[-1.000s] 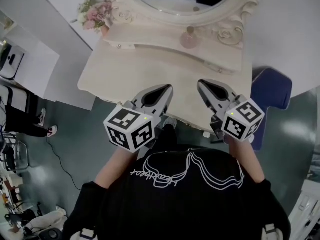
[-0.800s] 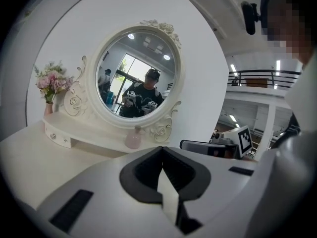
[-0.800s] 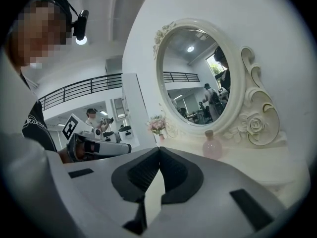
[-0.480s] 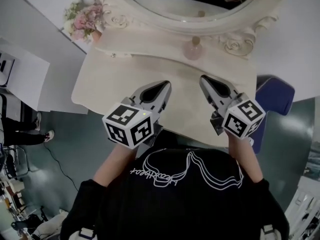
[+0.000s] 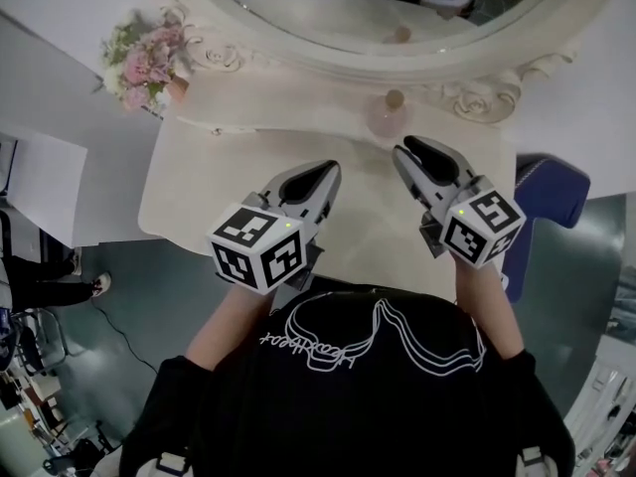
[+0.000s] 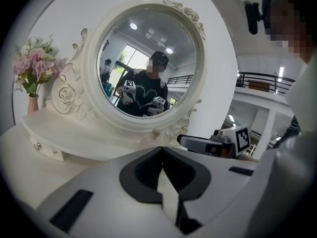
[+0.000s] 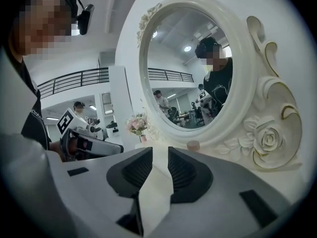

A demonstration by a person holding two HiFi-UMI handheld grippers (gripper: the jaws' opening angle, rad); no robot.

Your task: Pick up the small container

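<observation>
The small container (image 5: pixel 388 117) is a pale pink round bottle with a beige cap, standing on the raised shelf under the oval mirror. Its cap (image 7: pixel 193 145) peeks above the right jaws in the right gripper view. My right gripper (image 5: pixel 407 150) hovers just in front of it and a little to its right. Its jaws have just been opening and stand apart with nothing between them (image 7: pixel 160 148). My left gripper (image 5: pixel 328 170) is over the tabletop to the container's left. Its jaws meet at the tips and hold nothing (image 6: pixel 162 148).
The cream vanity table (image 5: pixel 229 177) carries a carved mirror (image 5: pixel 378 28) at the back. A vase of pink flowers (image 5: pixel 139 63) stands at the shelf's far left. A blue chair (image 5: pixel 552 192) sits off the table's right edge.
Both grippers have moved forward over the tabletop toward the mirror shelf. The right gripper's tip is now close to the pink container.
</observation>
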